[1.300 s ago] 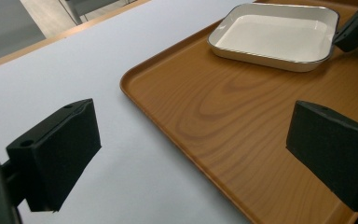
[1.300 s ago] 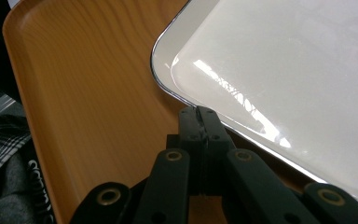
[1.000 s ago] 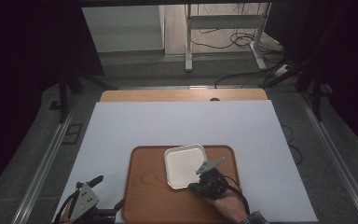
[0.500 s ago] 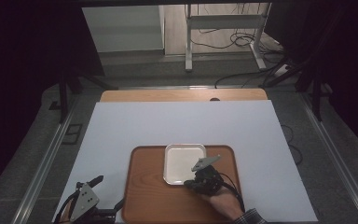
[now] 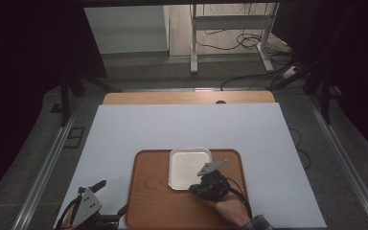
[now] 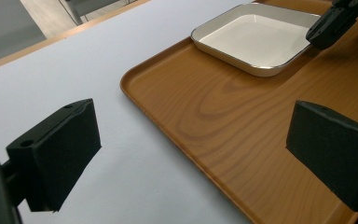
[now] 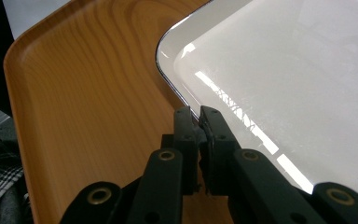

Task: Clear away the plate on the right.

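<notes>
White and square, the dish [image 5: 189,167] lies on the far part of the wooden tray [image 5: 153,201], which rests on the pale surface [image 5: 172,124]. The right gripper [image 7: 198,116] pinches the near rim of the dish, one jaw outside the rim and one inside; its jaws have just been opening a little. The left gripper [image 6: 191,140] is spread wide, low over the near left edge of the tray, holding nothing.

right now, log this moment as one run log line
right tool: shut on white dish rim | dish: on wooden tray | left tool: open, holds nothing, above tray's edge | tray: on white table cover
</notes>
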